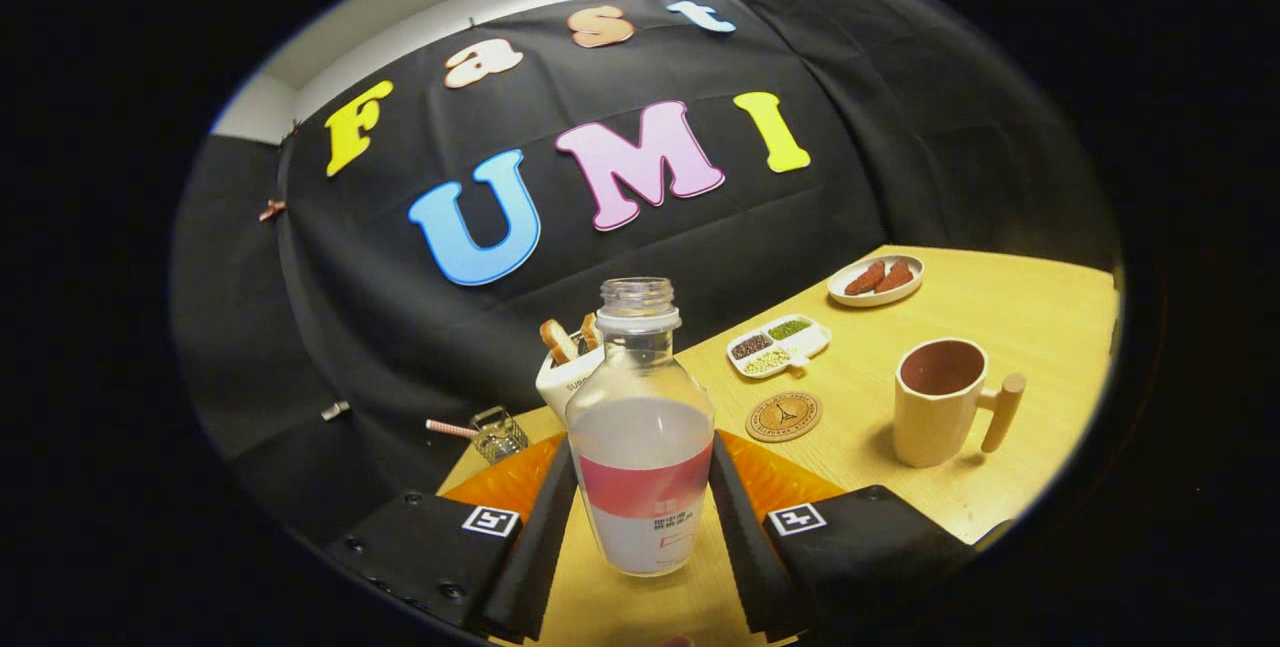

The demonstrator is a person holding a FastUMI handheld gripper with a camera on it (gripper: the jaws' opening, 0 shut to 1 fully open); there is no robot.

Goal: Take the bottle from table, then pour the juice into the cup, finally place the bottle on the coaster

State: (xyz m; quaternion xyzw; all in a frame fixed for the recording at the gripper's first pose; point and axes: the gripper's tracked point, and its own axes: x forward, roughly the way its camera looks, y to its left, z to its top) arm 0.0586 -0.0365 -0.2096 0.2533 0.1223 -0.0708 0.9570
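A clear, uncapped bottle (640, 427) with a red and white label stands upright between my fingers, about half full of pale liquid. My gripper (643, 445) is shut on the bottle, one finger pressing on each side of its body. Whether its base touches the wooden table (1010, 307) I cannot tell. Beyond the fingers to the right stands a beige cup (935, 407) with a wooden peg handle, its brown inside showing nothing in it. A round cork coaster (783, 416) lies flat between the bottle and the cup, with nothing on it.
A white divided dish of beans (778, 343) lies past the coaster, and a small plate with brown pieces (875, 280) sits farther back. Behind the bottle stands a white holder with bread sticks (566, 367). A small wire scoop (497, 434) lies left of it.
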